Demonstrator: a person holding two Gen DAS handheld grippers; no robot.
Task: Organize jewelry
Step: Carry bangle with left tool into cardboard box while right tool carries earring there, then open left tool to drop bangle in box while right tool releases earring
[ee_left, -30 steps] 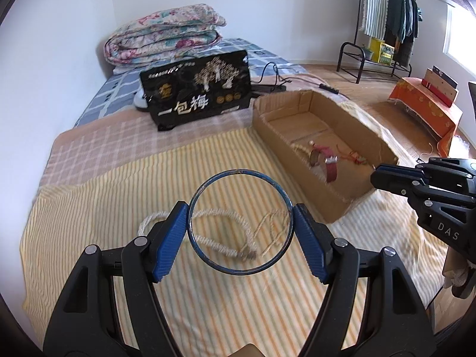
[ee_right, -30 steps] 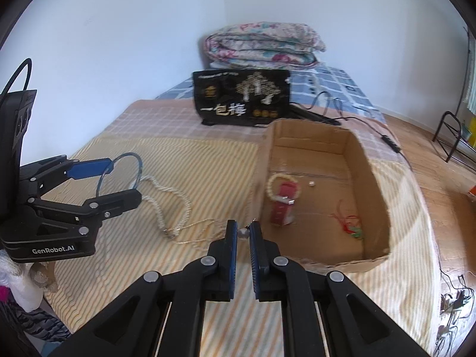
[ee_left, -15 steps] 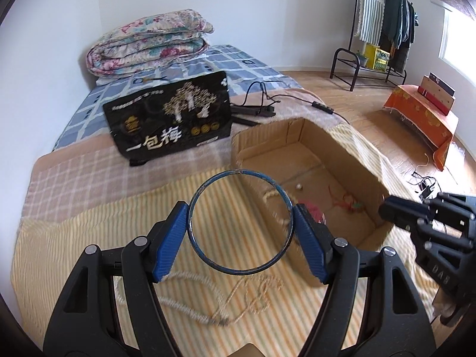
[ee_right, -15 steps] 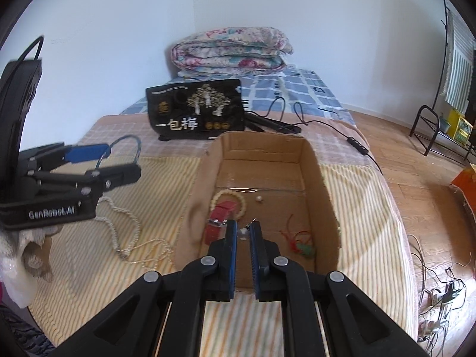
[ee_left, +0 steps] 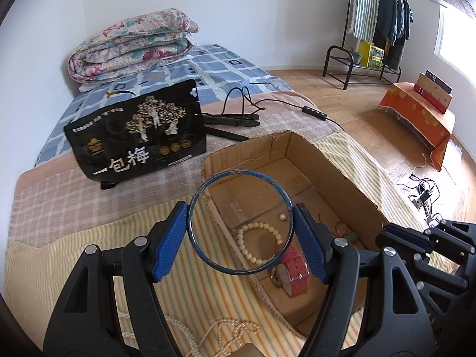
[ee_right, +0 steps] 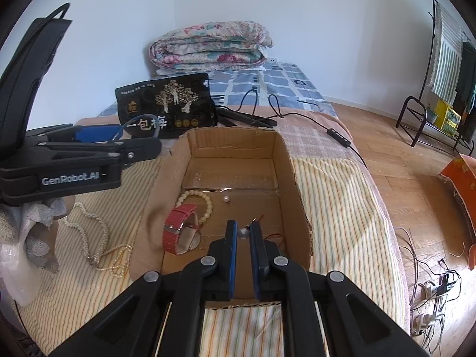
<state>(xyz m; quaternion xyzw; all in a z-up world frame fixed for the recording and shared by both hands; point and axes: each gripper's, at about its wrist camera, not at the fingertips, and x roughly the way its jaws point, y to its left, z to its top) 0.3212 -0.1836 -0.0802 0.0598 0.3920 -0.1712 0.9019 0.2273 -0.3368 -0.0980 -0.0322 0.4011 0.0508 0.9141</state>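
Bangle point(ee_left: 241, 223) in left tool point(ee_left: 241, 239), "GenRobot.AI" lettering

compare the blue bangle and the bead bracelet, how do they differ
The blue bangle is a thin plain hoop; the bead bracelet is a string of round cream beads.
The bangle is clamped between the left gripper's pads, in the air; the bracelet lies loose on the cardboard box floor against the red watch.
The bangle looks wider across than the bracelet.
Both are closed rings for the wrist.
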